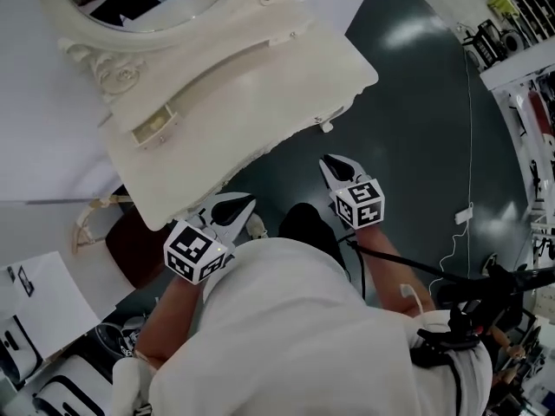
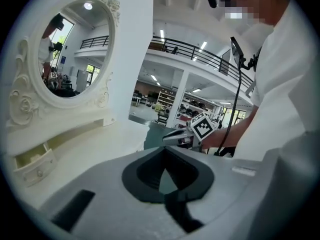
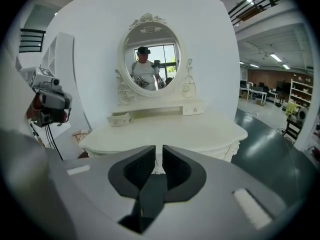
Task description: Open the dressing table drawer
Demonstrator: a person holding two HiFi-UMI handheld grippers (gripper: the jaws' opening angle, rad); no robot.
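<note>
White dressing table (image 1: 260,85), oval mirror (image 3: 152,59) standing at its back. Bare forearms (image 1: 173,306) reaching out from a white shirt (image 1: 286,336) toward the table's front edge, stopping short of it and touching nothing. Off the table's left front corner, left gripper (image 1: 236,206), tilted down, jaws tip to tip, nothing between. Off the front middle, right gripper (image 1: 334,166), tilted down, jaws a narrow slit apart, empty. On the table's rear shelf (image 3: 155,112), left end, small drawer (image 3: 119,119) pulled partly out.
</note>
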